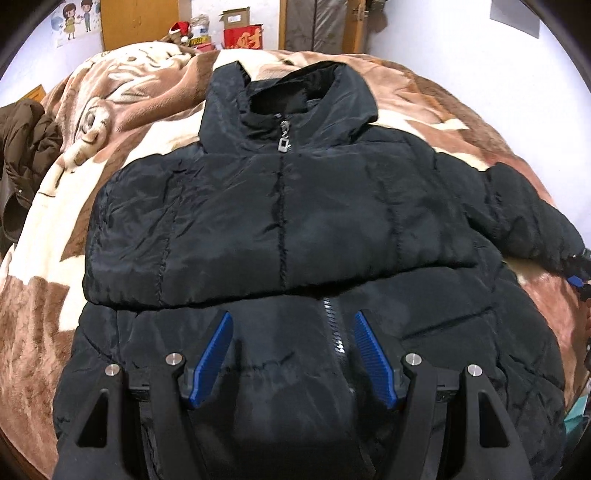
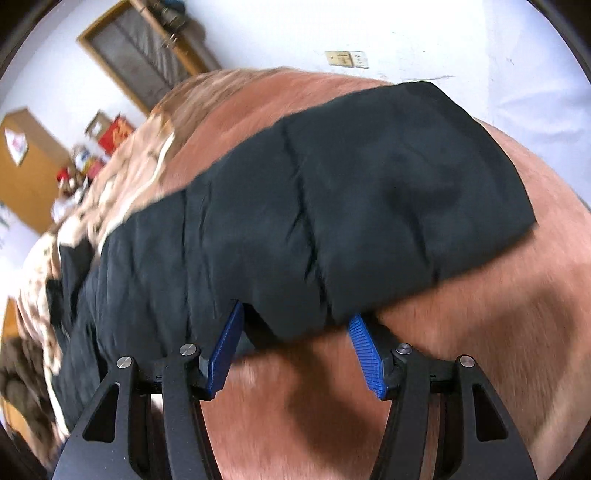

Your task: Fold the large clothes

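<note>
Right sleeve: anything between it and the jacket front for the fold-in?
Nothing visible. The right sleeve lies out on the blanket; the jacket front already carries the other sleeve, folded across. Right gripper is open at the sleeve's edge.

White walls [image 1: 424, 26], wooden cabinet [image 1: 144, 22], blanketed bed [image 1: 48, 229].

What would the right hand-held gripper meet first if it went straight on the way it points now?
Most likely the black jacket sleeve: the open right hand-held gripper has its fingertips at the sleeve's near edge. Blur hides whether they already touch.

Jacket [image 1: 295, 221] lies on blanket [image 1: 74, 295], one sleeve [image 1: 221, 229] folded across.
</note>
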`<state>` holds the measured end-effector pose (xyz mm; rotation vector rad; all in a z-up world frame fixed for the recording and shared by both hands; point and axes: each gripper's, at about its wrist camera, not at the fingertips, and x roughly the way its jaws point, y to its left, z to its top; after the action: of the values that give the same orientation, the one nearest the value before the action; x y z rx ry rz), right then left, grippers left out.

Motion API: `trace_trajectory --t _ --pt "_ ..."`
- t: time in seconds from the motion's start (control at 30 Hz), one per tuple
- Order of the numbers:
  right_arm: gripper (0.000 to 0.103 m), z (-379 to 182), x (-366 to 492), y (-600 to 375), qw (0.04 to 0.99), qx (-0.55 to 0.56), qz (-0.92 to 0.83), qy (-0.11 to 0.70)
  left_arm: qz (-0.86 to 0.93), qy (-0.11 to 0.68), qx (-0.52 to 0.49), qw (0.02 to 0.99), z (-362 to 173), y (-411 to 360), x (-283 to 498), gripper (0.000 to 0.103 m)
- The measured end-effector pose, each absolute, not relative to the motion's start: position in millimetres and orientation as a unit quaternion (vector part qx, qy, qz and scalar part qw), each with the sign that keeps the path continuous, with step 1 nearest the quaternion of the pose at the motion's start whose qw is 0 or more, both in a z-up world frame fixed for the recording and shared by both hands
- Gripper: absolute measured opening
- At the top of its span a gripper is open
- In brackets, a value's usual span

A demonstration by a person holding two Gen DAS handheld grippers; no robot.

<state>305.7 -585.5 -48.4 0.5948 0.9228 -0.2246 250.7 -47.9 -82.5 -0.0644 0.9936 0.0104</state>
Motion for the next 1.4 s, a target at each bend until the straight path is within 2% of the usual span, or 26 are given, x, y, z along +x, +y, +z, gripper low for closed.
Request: trace_trajectory --t 0.1,0.13,0.17,0.2,0.23,0.3,0.53,0.73,0.87,1.07,1.4 --pt "0.059 -47 312 -592 0.848 0.299 -0.112 0.423 0.008 0.482 -0.034 0.875 -88 -46 253 0.07" --pt "0.056 -45 314 -594 0.847 0.304 -0.116 0.42 0.007 0.484 -0.036 0.874 -89 -46 252 0.07" --pt "0.049 -41 313 -596 0.847 0.308 -0.123 0.415 0.007 0.486 -0.038 0.873 -89 -45 250 0.07" --pt "0.028 -37 314 -595 0.85 0.304 -0.126 0.411 0.007 0.486 -0.039 0.873 -89 -45 248 0.07" --pt "0.022 -32 314 -594 0.853 0.3 -0.123 0.409 0.007 0.486 -0.041 0.873 -89 -44 246 0.07" --pt "0.017 -18 315 -588 0.86 0.29 -0.115 0.404 0.008 0.485 -0.045 0.874 -87 -40 242 0.07" --pt "0.013 64 308 -525 0.9 0.232 -0.042 0.366 0.016 0.468 -0.064 0.881 -68 -23 222 0.07" --pt "0.013 144 307 -430 0.929 0.171 0.07 0.321 0.027 0.449 -0.085 0.889 -51 -3 203 0.07" --pt "0.013 162 314 -364 0.927 0.14 0.138 0.319 0.041 0.44 -0.101 0.891 -45 18 193 0.07" --pt "0.013 128 337 -260 0.904 0.086 0.211 0.362 0.068 0.431 -0.128 0.891 -45 53 181 0.07" --pt "0.016 -11 369 -146 0.824 0.042 0.26 0.502 0.095 0.439 -0.157 0.88 -65 95 174 0.07"
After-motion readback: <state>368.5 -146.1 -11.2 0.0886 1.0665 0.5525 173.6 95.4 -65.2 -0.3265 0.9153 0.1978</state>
